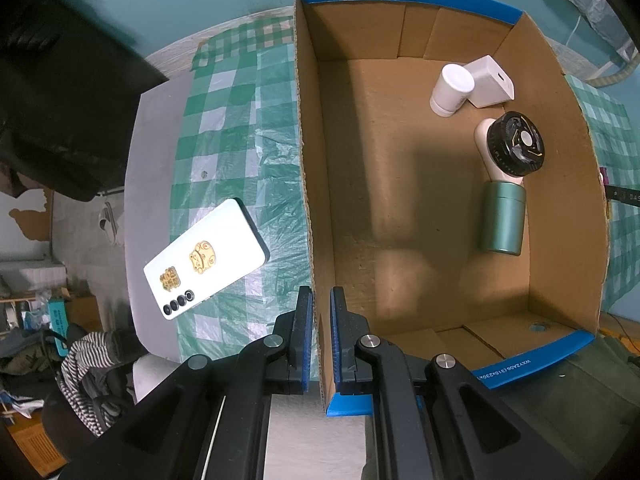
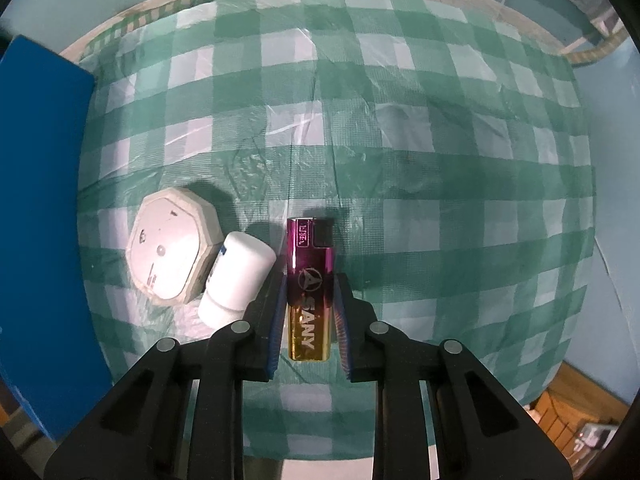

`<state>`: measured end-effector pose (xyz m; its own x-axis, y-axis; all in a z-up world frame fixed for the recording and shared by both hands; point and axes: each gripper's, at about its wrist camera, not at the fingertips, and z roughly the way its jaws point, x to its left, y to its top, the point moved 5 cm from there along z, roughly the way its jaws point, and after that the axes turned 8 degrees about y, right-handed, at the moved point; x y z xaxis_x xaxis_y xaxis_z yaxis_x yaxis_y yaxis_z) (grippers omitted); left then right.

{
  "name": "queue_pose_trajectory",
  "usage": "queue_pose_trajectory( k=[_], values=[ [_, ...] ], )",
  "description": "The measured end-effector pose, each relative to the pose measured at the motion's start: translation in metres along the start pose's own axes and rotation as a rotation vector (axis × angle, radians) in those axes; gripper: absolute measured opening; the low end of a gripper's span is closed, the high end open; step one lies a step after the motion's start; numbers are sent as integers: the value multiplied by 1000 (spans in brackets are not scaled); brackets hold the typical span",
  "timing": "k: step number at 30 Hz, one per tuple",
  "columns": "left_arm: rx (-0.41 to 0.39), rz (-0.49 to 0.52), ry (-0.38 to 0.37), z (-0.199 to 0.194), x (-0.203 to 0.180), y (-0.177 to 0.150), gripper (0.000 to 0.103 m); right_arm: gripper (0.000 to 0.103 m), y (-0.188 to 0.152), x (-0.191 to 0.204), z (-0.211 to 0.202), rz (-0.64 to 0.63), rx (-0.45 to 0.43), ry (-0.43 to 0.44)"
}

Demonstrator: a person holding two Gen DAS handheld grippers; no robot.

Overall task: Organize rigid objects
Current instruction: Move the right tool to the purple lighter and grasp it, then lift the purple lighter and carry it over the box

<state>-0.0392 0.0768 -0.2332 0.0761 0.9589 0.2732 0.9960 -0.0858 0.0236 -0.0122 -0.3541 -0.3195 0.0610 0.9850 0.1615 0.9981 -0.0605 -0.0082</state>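
R gripper (image 2: 308,312), lower centre of the right wrist view: jaws pinched on the lighter (image 2: 310,288), pink-to-gold, held lengthwise between the pads, cap end toward frame top. Judged clear of the cloth (image 2: 400,140) — its shadow falls apart from it — but not certain. Just left of the left finger lies a white bottle (image 2: 240,276), touching or nearly touching it; left of that an octagonal white puck (image 2: 172,248), against the bottle.

L gripper (image 1: 320,340), bottom centre of the left wrist view: jaws pressed onto the box (image 1: 308,200) wall near its corner, one pad outside, one inside. Inside the box, upper right: a white cylinder (image 1: 452,88), a charger (image 1: 492,80), a fan (image 1: 516,148) and a green tube (image 1: 504,220), all close together. Phone (image 1: 204,260) lies on the cloth left of the box, not yet packed.

Risks:
- Lighter is glossy and metallic; pads grip only its lower half. A quick swing toward the box could let it slip or pivot.
- Left finger sits so close to the bottle that a sideways move may roll it off.
- Box wall is thin card; it could buckle or tip if L grip pulls.

Hidden/unclear: in the right wrist view the box shows only as a blue slab at the left edge. Upper left of the left view is a dark blurred mass, prob. the person. Pad contact w/ the lighter's back face not visible.
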Motion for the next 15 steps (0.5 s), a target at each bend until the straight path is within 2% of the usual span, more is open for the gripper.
queue_pose_trajectory(
  k=[4,15],
  values=[
    [0,-1,1,0,0,0,8,21,0,3,-13,-26,-12,-7],
    [2,0,-1,0,1,0,8,21,22,65,-40,-138,-48,12]
  ],
)
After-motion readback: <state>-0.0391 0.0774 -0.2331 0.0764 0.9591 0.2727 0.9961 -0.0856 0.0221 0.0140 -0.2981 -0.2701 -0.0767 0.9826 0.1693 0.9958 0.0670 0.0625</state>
